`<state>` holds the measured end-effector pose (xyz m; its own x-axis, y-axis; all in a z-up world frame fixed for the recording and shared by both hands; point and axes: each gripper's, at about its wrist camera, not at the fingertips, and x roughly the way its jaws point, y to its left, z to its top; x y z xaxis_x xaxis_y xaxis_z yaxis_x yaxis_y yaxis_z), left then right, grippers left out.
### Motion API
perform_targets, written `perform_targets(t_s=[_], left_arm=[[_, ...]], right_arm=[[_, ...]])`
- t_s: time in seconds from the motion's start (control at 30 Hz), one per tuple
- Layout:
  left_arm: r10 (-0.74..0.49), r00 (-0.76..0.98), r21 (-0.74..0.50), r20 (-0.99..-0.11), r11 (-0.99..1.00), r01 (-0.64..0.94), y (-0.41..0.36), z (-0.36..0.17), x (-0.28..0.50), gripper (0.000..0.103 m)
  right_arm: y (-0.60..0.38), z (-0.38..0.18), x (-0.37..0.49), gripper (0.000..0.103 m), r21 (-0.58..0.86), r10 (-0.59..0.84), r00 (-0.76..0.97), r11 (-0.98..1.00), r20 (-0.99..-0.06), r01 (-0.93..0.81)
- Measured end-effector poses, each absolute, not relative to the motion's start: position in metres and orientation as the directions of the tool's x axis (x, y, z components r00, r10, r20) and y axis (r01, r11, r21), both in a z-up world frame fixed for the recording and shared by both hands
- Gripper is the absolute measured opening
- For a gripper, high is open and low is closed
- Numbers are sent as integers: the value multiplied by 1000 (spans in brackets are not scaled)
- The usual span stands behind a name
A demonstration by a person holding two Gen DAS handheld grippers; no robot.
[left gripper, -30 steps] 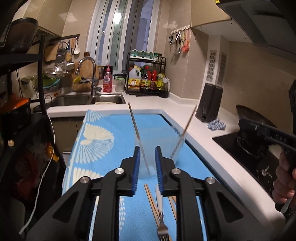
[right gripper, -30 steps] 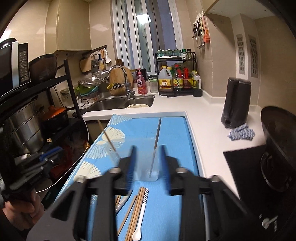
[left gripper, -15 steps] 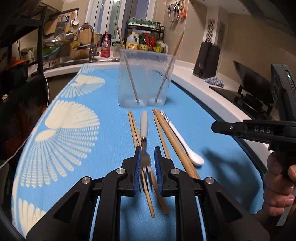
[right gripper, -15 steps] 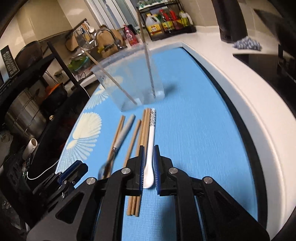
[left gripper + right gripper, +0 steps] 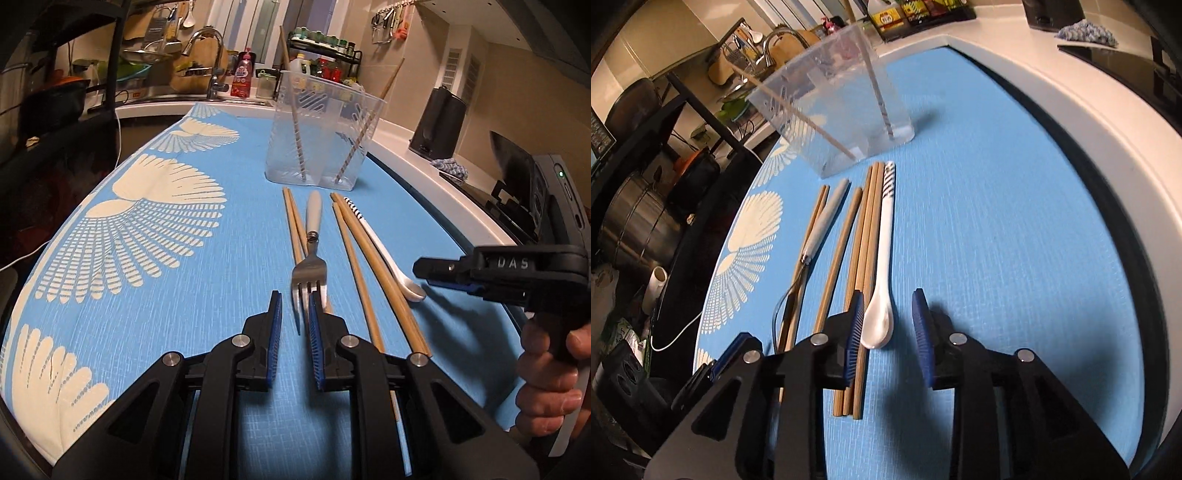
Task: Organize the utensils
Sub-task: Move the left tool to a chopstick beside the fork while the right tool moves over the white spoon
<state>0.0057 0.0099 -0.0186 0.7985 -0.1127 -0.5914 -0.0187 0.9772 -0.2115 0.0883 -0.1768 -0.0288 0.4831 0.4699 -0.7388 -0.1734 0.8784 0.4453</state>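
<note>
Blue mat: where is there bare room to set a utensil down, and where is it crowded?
Free: the blue mat right of the white spoon, up to the white counter edge; also the shell-patterned stretch left of the fork. Crowded: the strip before the clear holder, where chopsticks, fork and spoon lie side by side.

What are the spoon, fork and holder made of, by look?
Spoon: glazed white ceramic, probably; glossy, with dark stripes on the handle end.
Fork: shiny metal head, likely steel, with a matte pale handle, plastic or ceramic.
Holder: clear plastic; the chopsticks inside show through.
</note>
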Motion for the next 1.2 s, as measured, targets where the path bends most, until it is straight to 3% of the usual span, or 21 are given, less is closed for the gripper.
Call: perform_targets(t_s=[0.23,0.33,0.77,0.8,1.0,1.2], left_arm=[[-161,772,-267,-614,964,-12,9,-29,6,15],[-155,766,-234,-623,972,7,0,-33,5,15],[-120,762,-154,-636,988,27,-10,-32,0,12],[-106,763,-142,-638,990,18,-9,-32,0,6],[1,774,-145,-633,982,-119,17,-30,1,5],[-18,779,-168,-627,979,-113,18,-30,2,6]], right_arm=[[-164,-36,85,28,401,449,462,893,-765,-203],[-163,-37,84,22,399,447,461,894,-766,-204],[-166,-35,85,22,390,433,472,900,-768,-192],[-167,-34,86,22,383,426,476,904,-769,-189],[-173,-32,87,22,310,349,509,937,-787,-163],[-177,-31,87,22,300,335,517,942,-788,-153]])
